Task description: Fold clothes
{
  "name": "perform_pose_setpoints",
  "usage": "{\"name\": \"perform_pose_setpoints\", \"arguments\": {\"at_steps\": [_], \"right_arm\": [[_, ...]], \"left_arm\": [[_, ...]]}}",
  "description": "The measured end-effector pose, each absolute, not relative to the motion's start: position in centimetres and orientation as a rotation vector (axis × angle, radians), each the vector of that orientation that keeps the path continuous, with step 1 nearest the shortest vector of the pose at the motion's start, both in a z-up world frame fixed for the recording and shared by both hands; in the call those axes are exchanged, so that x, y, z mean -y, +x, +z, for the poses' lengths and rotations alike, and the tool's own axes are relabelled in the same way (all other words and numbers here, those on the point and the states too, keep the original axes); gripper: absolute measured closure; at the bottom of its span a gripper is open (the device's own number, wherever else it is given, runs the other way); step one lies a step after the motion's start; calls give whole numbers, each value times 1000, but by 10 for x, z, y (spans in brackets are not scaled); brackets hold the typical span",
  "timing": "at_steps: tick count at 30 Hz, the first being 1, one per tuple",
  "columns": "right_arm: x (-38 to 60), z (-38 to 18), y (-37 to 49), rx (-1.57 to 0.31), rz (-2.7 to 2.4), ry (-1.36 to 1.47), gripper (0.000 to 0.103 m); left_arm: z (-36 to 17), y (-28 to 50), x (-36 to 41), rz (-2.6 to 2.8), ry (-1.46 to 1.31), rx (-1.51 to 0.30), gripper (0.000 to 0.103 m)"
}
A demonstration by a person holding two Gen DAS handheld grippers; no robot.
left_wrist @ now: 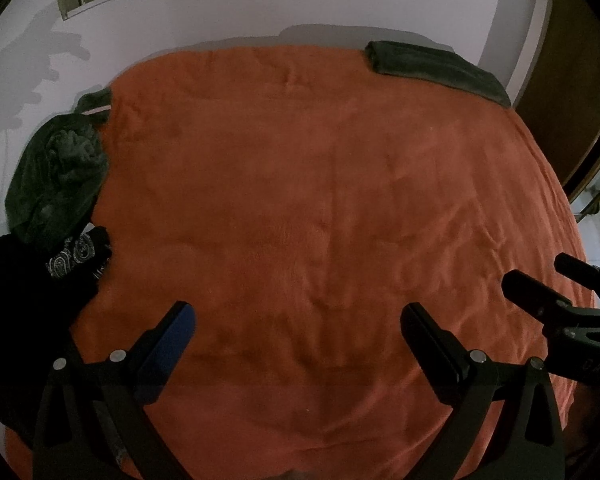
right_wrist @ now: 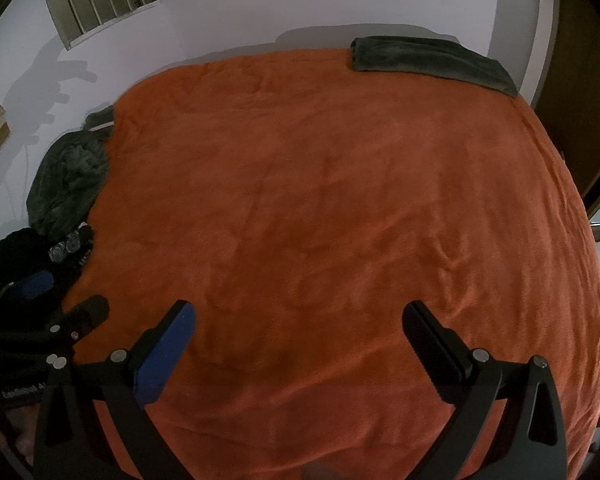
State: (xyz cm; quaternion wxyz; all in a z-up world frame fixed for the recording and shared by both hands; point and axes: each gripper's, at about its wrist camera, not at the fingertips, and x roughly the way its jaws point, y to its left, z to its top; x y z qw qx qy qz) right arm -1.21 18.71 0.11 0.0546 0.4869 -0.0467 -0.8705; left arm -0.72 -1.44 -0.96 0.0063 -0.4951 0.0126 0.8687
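Clothes point(left_wrist: 56, 184) heaped at orange blanket point(left_wrist: 300, 200) edge, folded towel point(left_wrist: 436, 68) far, both tools point(left_wrist: 298, 320) point(right_wrist: 298, 320) spread, empty.

My left black two-finger gripper point(left_wrist: 298, 320) has one blue-padded finger point(left_wrist: 168, 354), one black-padded finger point(left_wrist: 432, 344) and round silver screws; my right black two-finger gripper point(right_wrist: 298, 320) matches; faint white lettering marks both bodies.

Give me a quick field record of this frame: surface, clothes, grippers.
surface: orange blanket covering the bed
folded: dark green item, far right corner
unfolded: green heap at left edge, black patterned garment just nearer
left gripper: open, empty, over the blanket
right gripper: open, empty, over the blanket
blanket middle: no garment laid out
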Motion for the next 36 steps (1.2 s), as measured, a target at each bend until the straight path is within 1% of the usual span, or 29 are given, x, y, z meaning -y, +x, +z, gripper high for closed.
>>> {"name": "perform_pose_setpoints", "arguments": {"at_steps": [11,14,17,21,23,25,27,36], "right_arm": [[-186,-1,-17,96,-2634,1486,0],[-177,-2,-20,15,-2631,1493,0],[-166,0,-20,-73,-2625,1472,0],[-153,1,-21,-139,-2604,1440,0],[-152,-1,-23,-102,-2580,1445,0],[-152,-2,-25,-56,-2547,1453,0],[-151,-2,-28,-30,-2529,1448,0],[-119,-10,-50,-124,-2479,1439,0]], "left_arm": [[-13,-5,24,2723,-1558,-27,0],[-14,-8,28,2721,-1558,-22,0],[-18,-8,32,2709,-1570,-77,0],[-12,-7,52,2708,-1541,-18,0],[-6,-8,69,2719,-1502,101,0],[-6,-11,86,2727,-1502,168,0],[-10,-14,96,2735,-1558,168,0],[-28,-22,138,2680,-1635,182,0]]}}
